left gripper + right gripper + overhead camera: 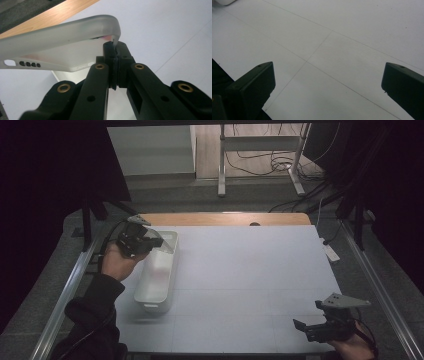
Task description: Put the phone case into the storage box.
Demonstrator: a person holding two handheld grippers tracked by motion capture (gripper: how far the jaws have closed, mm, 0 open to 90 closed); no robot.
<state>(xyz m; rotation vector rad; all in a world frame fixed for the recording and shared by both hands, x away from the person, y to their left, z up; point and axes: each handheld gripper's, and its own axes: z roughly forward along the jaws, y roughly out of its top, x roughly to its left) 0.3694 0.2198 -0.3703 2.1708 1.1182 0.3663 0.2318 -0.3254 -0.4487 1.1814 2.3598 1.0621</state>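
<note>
A long white plastic bin (159, 272) stands on the left part of the white table mat (250, 280), running away from me. My left gripper (156, 241) is at the bin's far end, and the hand comes in from the left. In the left gripper view the bin's rim (62, 32) curves round a corner, and my left gripper (114, 48) is shut on that rim right at the corner. My right gripper (301, 326) rests low at the table's near right corner, pointing left. In the right gripper view my right gripper (328, 75) stands open over bare mat.
A wooden table edge (225, 218) shows beyond the mat. Metal rails (65, 290) run along both sides of the table. A white power strip (330, 252) lies off the right edge. A metal frame (260, 150) and cables stand on the floor behind.
</note>
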